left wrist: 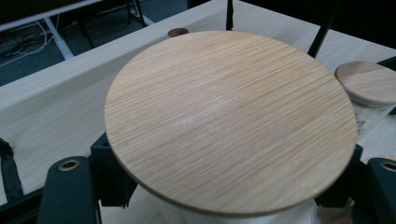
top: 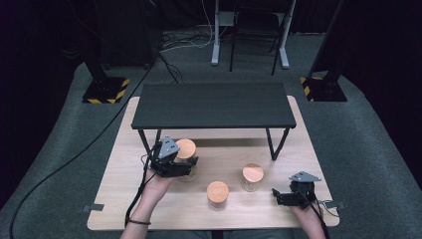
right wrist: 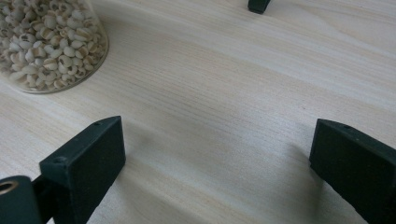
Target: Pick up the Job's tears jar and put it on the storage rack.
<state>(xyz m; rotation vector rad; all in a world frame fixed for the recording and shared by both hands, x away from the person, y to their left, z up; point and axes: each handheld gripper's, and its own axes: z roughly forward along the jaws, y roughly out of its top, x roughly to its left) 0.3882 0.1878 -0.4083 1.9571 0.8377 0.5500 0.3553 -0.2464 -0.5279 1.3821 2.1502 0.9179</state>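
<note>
A glass jar with a round wooden lid [top: 185, 148] [left wrist: 229, 121] sits at the left of the light wooden table [top: 112, 199], in front of a low black shelf. My left gripper [top: 187, 167] [left wrist: 229, 189] is shut on this jar just under the lid, one jaw on each side. Two more lidded jars stand on the table, one at the middle front [top: 217, 191] and one to its right [top: 253, 174] [left wrist: 366, 81]. My right gripper [top: 276, 197] [right wrist: 219, 154] rests low at the front right with its jaws wide open and nothing between them. A jar of pale grains [right wrist: 46, 42] stands beyond its left jaw.
The low black shelf [top: 214, 104] on thin legs spans the back half of the table; one of its feet [right wrist: 258, 5] stands ahead of the right gripper. Bare tabletop lies between the jars and the front edge. Grey carpet, cables and stand bases surround the table.
</note>
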